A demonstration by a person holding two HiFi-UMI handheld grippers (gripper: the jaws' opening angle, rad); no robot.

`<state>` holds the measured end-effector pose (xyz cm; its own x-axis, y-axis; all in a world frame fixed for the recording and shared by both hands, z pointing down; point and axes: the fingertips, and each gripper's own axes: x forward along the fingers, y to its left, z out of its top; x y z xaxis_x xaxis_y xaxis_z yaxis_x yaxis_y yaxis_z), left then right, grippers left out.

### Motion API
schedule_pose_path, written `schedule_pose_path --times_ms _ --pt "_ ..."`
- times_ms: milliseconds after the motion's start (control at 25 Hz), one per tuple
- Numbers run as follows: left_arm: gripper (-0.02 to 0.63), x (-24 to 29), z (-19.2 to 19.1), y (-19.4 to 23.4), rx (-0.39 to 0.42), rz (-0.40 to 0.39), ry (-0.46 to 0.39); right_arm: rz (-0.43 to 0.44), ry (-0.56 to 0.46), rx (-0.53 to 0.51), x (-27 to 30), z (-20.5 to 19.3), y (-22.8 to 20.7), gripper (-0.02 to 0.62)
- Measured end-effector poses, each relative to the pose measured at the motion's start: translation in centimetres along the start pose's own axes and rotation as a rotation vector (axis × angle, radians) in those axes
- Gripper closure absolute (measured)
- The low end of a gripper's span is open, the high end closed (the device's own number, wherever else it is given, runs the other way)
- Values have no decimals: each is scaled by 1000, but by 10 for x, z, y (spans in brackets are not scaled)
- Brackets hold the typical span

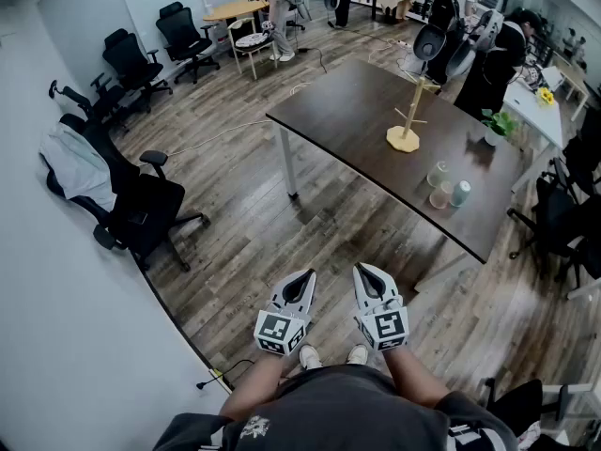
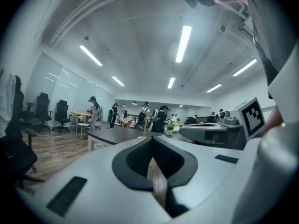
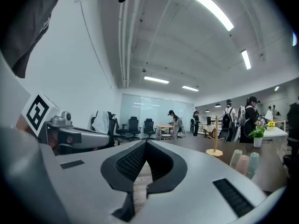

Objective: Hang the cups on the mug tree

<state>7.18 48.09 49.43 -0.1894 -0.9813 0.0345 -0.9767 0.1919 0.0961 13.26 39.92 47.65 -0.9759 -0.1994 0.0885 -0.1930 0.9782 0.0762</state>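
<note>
The wooden mug tree (image 1: 405,123) stands on the dark table (image 1: 357,111), well ahead of me. Three cups sit near the table's right end: a clear one (image 1: 438,174), a pink one (image 1: 441,196) and a pale green one (image 1: 461,193). Both grippers hang low in front of the person's body, far from the table. My left gripper (image 1: 303,278) is shut with nothing in it, and so is my right gripper (image 1: 365,271). The right gripper view shows the mug tree (image 3: 215,141) and the cups (image 3: 243,163) past the shut tips (image 3: 146,143). In the left gripper view the tree (image 2: 145,125) is small and distant.
Black office chairs (image 1: 141,205) stand along the white wall at the left. A small potted plant (image 1: 495,125) sits at the table's far right edge. People (image 1: 488,54) stand beyond the table. Wood floor lies between me and the table.
</note>
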Motion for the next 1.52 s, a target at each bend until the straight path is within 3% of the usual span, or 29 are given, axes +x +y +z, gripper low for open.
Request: schedule_pose_path --times_ms 240,520,960,1200,1520 --pt "598 11 5 -21 18 -5 -5 30 -8 -52 -5 5 -7 571" --pt "598 33 8 -42 21 -9 -8 23 -10 -42 -18 1 -30 571" --pt "598 85 8 -78 -15 -5 -15 -13 -54 -2 -49 -14 -97 571" --pt "598 121 16 -101 18 -31 -32 -29 -56 2 -57 -15 -133 571" --pt "598 167 19 -81 81 -62 -39 -72 -66 -13 -36 -16 -170 571"
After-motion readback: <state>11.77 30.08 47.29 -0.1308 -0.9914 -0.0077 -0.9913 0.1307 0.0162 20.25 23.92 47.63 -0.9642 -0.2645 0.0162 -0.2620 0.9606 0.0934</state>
